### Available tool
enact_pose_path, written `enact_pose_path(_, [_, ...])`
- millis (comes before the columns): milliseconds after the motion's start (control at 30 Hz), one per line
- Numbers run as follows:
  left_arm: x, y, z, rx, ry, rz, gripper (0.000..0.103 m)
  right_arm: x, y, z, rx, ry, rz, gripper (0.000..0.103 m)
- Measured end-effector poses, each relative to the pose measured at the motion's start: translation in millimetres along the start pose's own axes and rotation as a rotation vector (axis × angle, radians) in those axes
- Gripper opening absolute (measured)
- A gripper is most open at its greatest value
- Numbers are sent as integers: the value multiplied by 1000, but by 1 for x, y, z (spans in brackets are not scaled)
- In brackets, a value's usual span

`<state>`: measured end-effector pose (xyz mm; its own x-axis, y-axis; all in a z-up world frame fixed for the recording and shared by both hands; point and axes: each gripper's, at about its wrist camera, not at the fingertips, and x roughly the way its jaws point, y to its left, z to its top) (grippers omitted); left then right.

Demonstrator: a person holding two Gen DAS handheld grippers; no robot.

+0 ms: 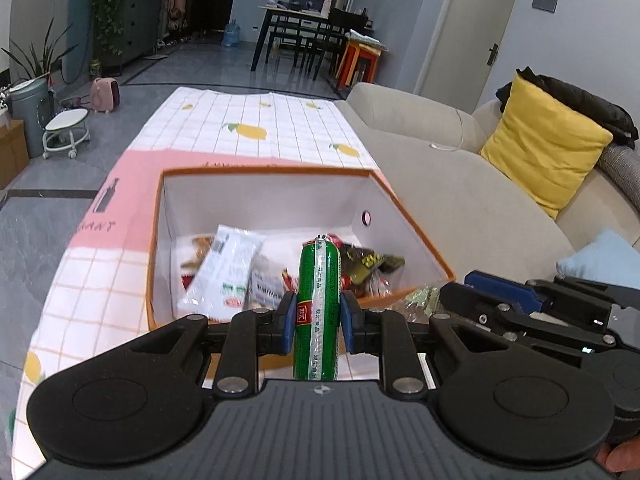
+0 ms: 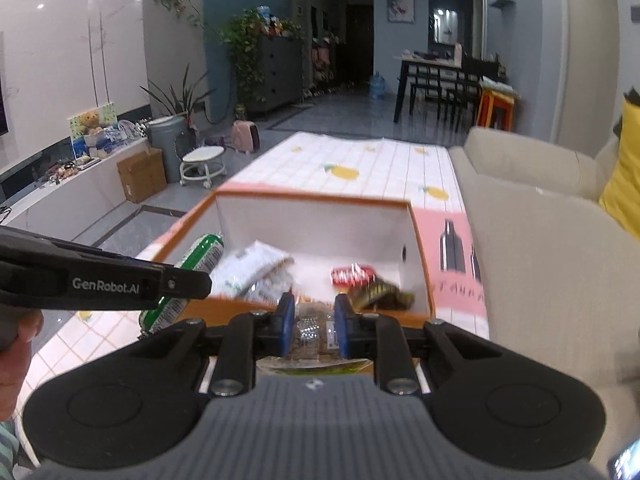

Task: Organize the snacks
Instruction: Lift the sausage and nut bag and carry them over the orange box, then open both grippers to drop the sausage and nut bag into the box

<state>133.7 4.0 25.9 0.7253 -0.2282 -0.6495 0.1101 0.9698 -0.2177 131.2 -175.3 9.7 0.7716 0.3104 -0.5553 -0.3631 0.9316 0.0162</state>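
My left hand-held gripper (image 2: 176, 284) carries the one clear brand, "GenRobot.AI", in pale letters along its black side at nine o'clock in my right view. On the pink band of the cloth (image 1: 120, 184) over the bench I read only "ANT", a word's tail. The print on the green sausage (image 1: 318, 304) is too small to read.

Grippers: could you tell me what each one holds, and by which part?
The left gripper clamps the green sausage around its middle. The right gripper pinches a clear snack packet near its far end.
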Motion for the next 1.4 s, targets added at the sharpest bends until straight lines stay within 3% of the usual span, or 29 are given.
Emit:
enact_pose_path(300, [13, 4, 25, 44, 1, 27, 25, 19, 6, 38, -65, -39, 1, 18])
enact_pose_path(633, [54, 15, 46, 80, 90, 28, 25, 62, 4, 56, -104, -2, 2, 17])
enact_pose_path(1133, [151, 43, 59, -21, 296, 25, 24, 175, -19, 60, -21, 206, 37, 17])
enact_pose_path(1400, [181, 46, 50, -24, 383, 52, 25, 205, -27, 48, -26, 288, 33, 18])
